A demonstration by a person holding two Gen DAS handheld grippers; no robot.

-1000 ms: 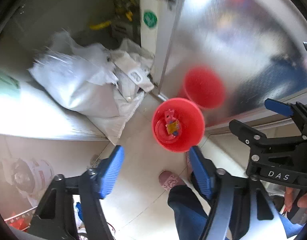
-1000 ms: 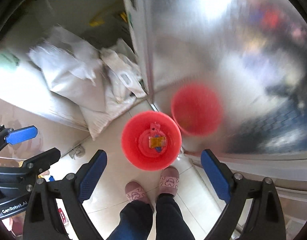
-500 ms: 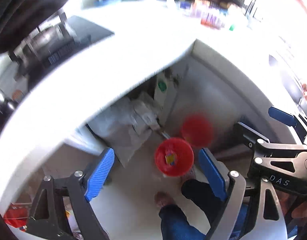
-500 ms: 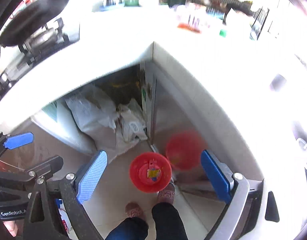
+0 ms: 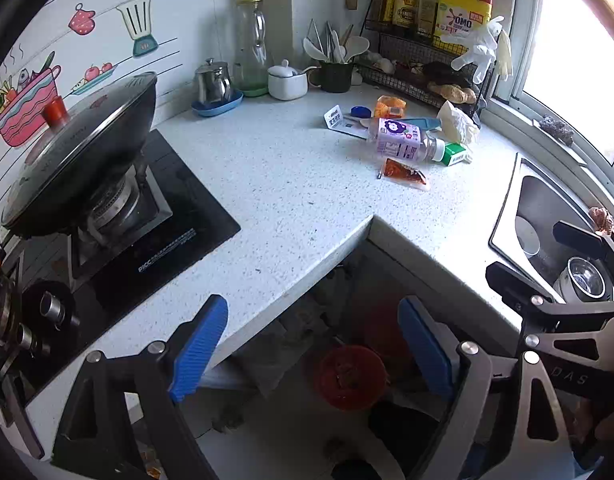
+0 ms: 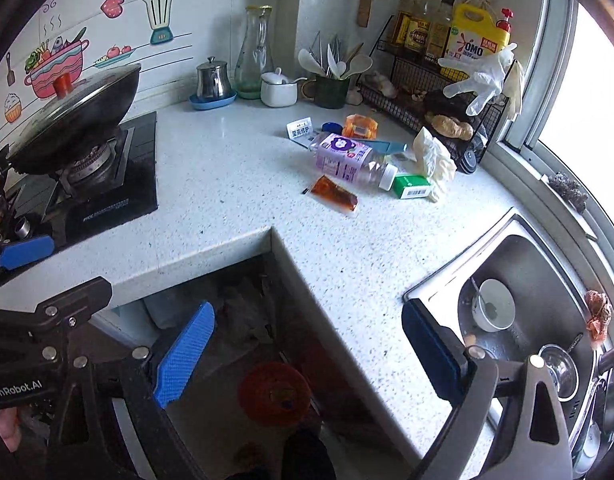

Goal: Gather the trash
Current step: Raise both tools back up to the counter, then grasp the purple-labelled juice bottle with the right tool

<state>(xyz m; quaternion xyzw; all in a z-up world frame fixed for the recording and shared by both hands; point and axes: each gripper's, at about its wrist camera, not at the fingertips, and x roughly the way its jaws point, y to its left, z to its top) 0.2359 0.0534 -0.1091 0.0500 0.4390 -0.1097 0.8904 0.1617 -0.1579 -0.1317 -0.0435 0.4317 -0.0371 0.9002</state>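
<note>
Blue-padded left gripper (image 5: 313, 344): jaws have just been opening, now wide, nothing between them. Right gripper (image 6: 307, 354): jaws likewise spread, empty, above the red bin (image 6: 274, 394).

Left gripper (image 5: 313, 346) open above dim, probably red bin (image 5: 349, 376).

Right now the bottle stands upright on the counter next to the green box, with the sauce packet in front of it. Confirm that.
Not quite: the bottle lies on its side, cap toward the green box. The right wrist view shows it. It is on the counter, with the sauce packet in front.
</note>
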